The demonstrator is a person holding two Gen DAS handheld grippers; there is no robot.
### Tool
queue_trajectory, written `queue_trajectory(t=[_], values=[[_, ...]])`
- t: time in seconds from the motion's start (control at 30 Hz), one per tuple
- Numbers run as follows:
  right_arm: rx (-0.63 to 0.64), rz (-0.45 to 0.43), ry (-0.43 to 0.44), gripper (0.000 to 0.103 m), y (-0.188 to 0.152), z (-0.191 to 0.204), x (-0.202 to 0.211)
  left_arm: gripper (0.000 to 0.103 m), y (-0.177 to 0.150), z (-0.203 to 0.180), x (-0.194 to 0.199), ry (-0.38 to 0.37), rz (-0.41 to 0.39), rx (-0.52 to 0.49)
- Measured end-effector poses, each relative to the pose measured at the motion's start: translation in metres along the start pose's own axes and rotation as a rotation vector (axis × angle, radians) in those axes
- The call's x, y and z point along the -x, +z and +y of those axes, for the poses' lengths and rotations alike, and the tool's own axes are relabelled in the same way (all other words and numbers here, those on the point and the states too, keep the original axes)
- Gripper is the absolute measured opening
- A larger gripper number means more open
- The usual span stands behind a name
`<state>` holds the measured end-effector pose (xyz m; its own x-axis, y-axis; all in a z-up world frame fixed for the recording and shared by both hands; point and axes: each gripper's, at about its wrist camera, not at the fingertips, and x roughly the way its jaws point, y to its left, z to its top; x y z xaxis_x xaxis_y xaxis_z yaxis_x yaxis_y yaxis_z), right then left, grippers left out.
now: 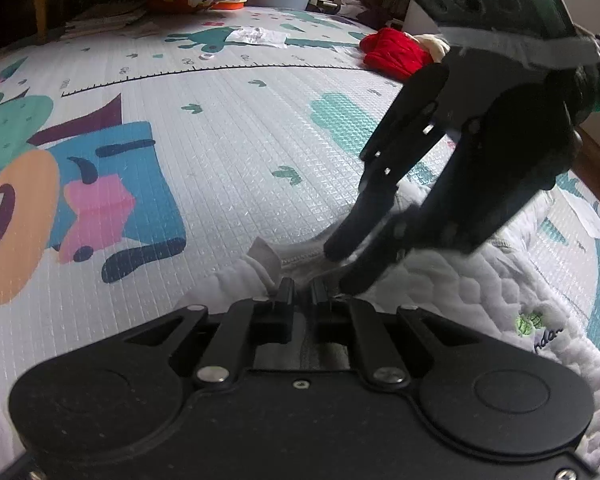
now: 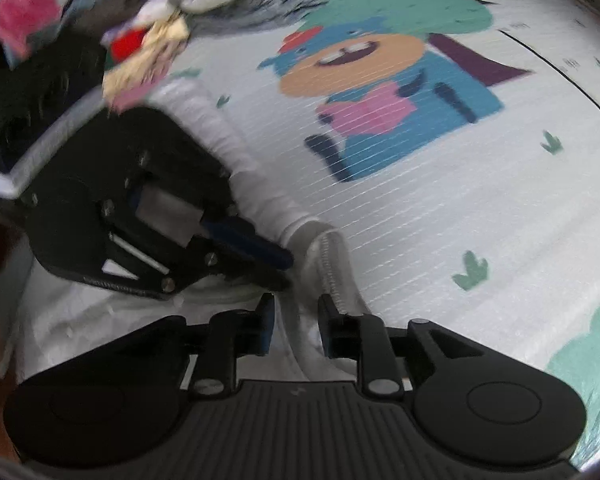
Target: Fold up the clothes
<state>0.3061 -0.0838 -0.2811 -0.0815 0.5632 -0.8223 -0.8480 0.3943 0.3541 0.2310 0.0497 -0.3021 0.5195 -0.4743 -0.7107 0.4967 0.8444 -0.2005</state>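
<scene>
A white quilted garment (image 1: 452,280) with a small green logo lies on the cartoon play mat (image 1: 228,140). My left gripper (image 1: 302,290) is shut on a bunched fold of its fabric at the near edge. From the upper right my right gripper (image 1: 340,268) reaches down onto the same spot, its fingertips slightly apart over the cloth. In the right wrist view the garment's ribbed sleeve (image 2: 224,140) and zipper edge (image 2: 334,264) run up the mat. My right gripper (image 2: 296,310) stands open with white fabric lying loose between its fingers. The left gripper (image 2: 280,268) meets it from the left.
A red garment (image 1: 392,54) and a crumpled paper (image 1: 256,36) lie at the far side of the mat. A blurred pile of mixed clothes (image 2: 140,20) sits at the upper left in the right wrist view. Bare mat (image 2: 480,200) stretches to the right.
</scene>
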Motion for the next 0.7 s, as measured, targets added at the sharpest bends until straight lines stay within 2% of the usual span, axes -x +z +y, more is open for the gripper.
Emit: queue_trajectory(t=[0.13, 0.7], values=[[-0.099, -0.059, -0.005, 0.028, -0.001, -0.011, 0.002, 0.006, 0.000, -0.001, 0.001, 0.003, -0.004, 0.000], [-0.111, -0.017, -0.027, 0.027, 0.000, -0.007, -0.012, 0.007, -0.006, 0.005, 0.006, -0.001, -0.025, 0.125]])
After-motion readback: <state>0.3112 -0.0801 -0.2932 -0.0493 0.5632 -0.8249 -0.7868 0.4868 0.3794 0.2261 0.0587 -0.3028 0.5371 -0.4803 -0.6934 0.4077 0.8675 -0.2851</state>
